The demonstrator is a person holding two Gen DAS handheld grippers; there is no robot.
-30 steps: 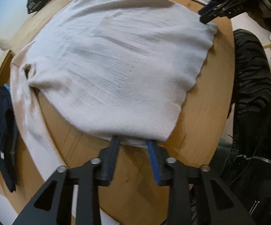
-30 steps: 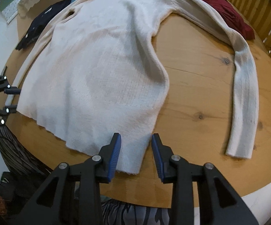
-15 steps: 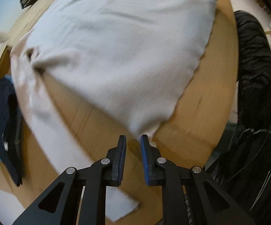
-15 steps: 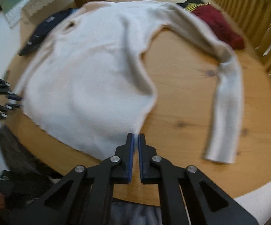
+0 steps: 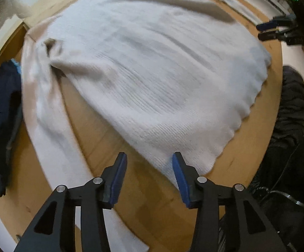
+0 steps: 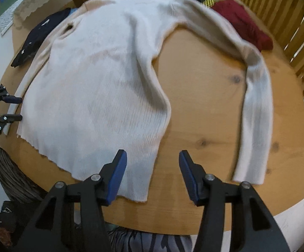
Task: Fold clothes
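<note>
A round wooden tabletop [image 6: 204, 96] carries a cream knitted long-sleeved sweater [image 6: 97, 92], spread flat. The left hand-held gripper [image 5: 149, 169] and right hand-held gripper [image 6: 153, 168] hover at its hem corners, jaws wide, holding nothing.

A: What carries things?
B: Round wooden surface [image 6: 204, 109], knots in the grain.
A: What's on it?
B: Cream sweater [image 6: 101, 88] spread flat, sleeves out. Dark navy garment [image 6: 40, 35] at the far left edge, dark red knit [image 6: 240, 23] far right.
</note>
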